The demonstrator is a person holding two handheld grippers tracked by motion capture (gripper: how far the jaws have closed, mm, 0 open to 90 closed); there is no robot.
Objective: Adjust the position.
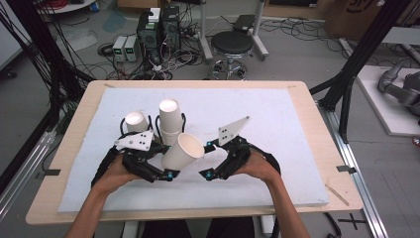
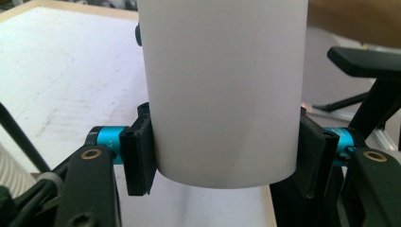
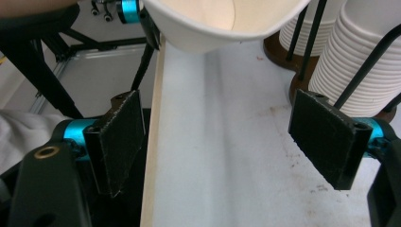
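Note:
A white paper cup (image 1: 182,151) hangs tilted over the front of the white mat (image 1: 277,148), its mouth turned toward my right gripper. My left gripper (image 1: 168,161) is shut on the cup's lower part. In the left gripper view both pads (image 2: 139,156) press on the cup (image 2: 222,85) just above its base. My right gripper (image 1: 208,159) stands open a short way off the cup's mouth. In the right gripper view its jaws (image 3: 224,137) hold nothing, and the cup's rim (image 3: 222,23) shows above them.
Two stacks of paper cups (image 1: 168,116) (image 1: 136,121) stand in black wire holders on the mat behind the left gripper; the right gripper view shows them at its right (image 3: 359,61). The wooden table edge (image 1: 198,213) runs along the front. Computers, cables and a stool stand on the floor beyond.

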